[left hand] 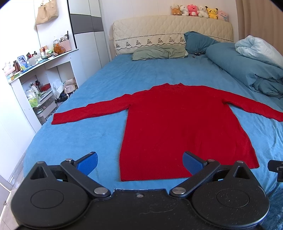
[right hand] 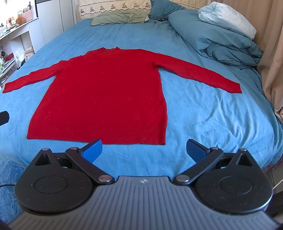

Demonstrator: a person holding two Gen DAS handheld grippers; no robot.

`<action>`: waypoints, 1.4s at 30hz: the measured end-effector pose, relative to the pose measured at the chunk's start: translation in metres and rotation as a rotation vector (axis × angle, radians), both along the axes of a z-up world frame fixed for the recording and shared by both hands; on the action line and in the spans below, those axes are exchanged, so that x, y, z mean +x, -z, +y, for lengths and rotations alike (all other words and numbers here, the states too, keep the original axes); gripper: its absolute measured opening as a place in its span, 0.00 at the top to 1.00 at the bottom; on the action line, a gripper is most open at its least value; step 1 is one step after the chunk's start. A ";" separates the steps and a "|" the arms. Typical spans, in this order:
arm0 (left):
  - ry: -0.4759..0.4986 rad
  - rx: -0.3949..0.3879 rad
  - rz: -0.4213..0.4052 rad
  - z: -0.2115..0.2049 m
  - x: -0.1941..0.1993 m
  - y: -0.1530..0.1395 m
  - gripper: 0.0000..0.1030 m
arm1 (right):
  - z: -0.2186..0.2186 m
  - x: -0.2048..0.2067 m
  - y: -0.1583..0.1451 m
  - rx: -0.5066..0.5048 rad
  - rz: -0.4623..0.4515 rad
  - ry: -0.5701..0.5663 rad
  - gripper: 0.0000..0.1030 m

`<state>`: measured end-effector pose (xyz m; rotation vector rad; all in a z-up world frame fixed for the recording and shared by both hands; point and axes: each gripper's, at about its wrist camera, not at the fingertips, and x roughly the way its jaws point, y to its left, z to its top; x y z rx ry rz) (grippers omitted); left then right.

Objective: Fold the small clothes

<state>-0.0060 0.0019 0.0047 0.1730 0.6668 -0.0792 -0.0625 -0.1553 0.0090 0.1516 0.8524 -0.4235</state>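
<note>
A red long-sleeved sweater (left hand: 176,123) lies flat on the blue bed sheet (left hand: 79,141), hem toward me, both sleeves spread out sideways. It also shows in the right wrist view (right hand: 106,93). My left gripper (left hand: 139,161) is open and empty, above the bed's near edge just before the hem's left corner. My right gripper (right hand: 144,150) is open and empty, just short of the hem's right corner. Neither touches the sweater.
A rolled blue duvet (left hand: 247,70) with a white blanket (right hand: 228,17) lies at the bed's right side. Pillows (left hand: 159,52) sit at the headboard, plush toys (left hand: 198,10) on top. Cluttered white shelves (left hand: 35,79) stand left of the bed. A curtain (right hand: 272,53) hangs at right.
</note>
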 end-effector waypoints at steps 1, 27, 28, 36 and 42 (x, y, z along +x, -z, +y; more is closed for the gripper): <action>0.000 0.000 0.000 0.000 0.000 0.000 0.00 | 0.000 0.000 0.000 0.001 0.000 0.000 0.00; -0.005 -0.007 0.001 0.001 -0.002 0.000 0.00 | 0.003 0.000 -0.004 0.000 -0.001 -0.002 0.00; -0.006 -0.007 0.001 0.002 -0.003 0.000 0.00 | 0.003 0.000 -0.003 0.000 -0.001 -0.001 0.00; -0.017 0.006 -0.005 0.002 -0.003 -0.002 0.00 | 0.003 0.000 -0.005 0.001 -0.005 0.001 0.00; -0.017 0.037 -0.043 0.000 0.000 -0.011 0.00 | -0.003 0.001 -0.013 -0.001 -0.023 0.022 0.00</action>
